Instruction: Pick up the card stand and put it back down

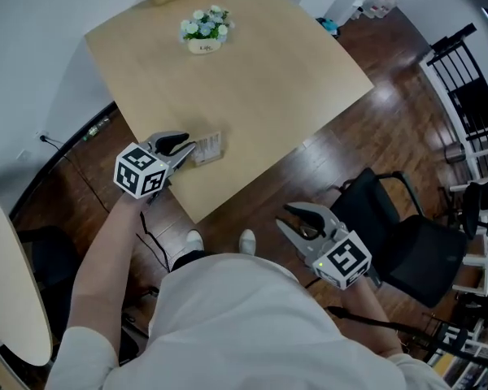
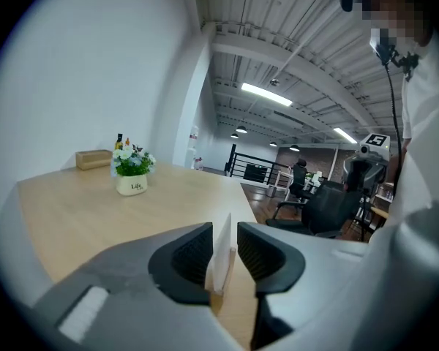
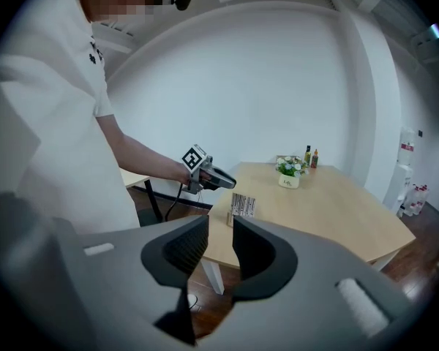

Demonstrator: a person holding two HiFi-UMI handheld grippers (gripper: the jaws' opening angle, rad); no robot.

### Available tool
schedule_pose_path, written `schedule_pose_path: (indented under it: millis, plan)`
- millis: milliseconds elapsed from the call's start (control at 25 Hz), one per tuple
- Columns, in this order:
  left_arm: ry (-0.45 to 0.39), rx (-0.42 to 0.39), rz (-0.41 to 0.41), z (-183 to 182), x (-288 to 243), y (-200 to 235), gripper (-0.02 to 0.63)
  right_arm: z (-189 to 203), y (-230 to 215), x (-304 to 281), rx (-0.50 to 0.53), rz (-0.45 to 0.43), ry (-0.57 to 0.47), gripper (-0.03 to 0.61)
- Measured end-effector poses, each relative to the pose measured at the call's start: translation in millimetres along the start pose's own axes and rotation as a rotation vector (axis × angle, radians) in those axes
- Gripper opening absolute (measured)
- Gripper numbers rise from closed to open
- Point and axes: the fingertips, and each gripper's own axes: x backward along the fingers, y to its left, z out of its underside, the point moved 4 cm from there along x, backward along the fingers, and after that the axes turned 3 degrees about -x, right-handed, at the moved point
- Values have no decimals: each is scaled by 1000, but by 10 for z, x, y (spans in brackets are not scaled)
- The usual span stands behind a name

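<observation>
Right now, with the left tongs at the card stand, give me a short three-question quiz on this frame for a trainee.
1. True or false: the card stand sits between the jaws of the left tongs.
2. The right tongs hold: A a cup, B nothing, C a bottle.
3. Fill in: the flower pot stands toward the table's ____ end from the person.
Key: 1 true; 2 B; 3 far.

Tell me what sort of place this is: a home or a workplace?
Most likely an open-plan office or studio. A pale wooden table stands on dark wood flooring, a black office chair sits beside it, and the bare ceiling carries strip lights.
</observation>
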Motion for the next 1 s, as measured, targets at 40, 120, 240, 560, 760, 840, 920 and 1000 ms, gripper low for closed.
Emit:
schedule_pose_path:
  millis: [40,120,240,560,760,840,920,1000]
  plan:
    - [10,8,6,30,-40,8,102,27,-4,35,-7,6,4,109]
    - [22,23,17,66,-102,21,102,100,-19,94,-37,28,25,109]
    - [39,35,35,116,-168,57,101,145,-44,117,-43,38,24,109]
    - [78,47,48,243,-283,148,74,234,-7,136,-79,54,28,109]
    - [77,44,69,248,-300,150,45,300,-33,188,-97,91,47,109]
    - [76,39,81,240,-303,127,30,289,-47,199,-96,98,45,109]
    - [72,30,89,231,-320,99,18,297,-71,205,-98,107,44,109]
    - [70,19,94,232,-335,69,17,324,-81,213,-104,114,53,109]
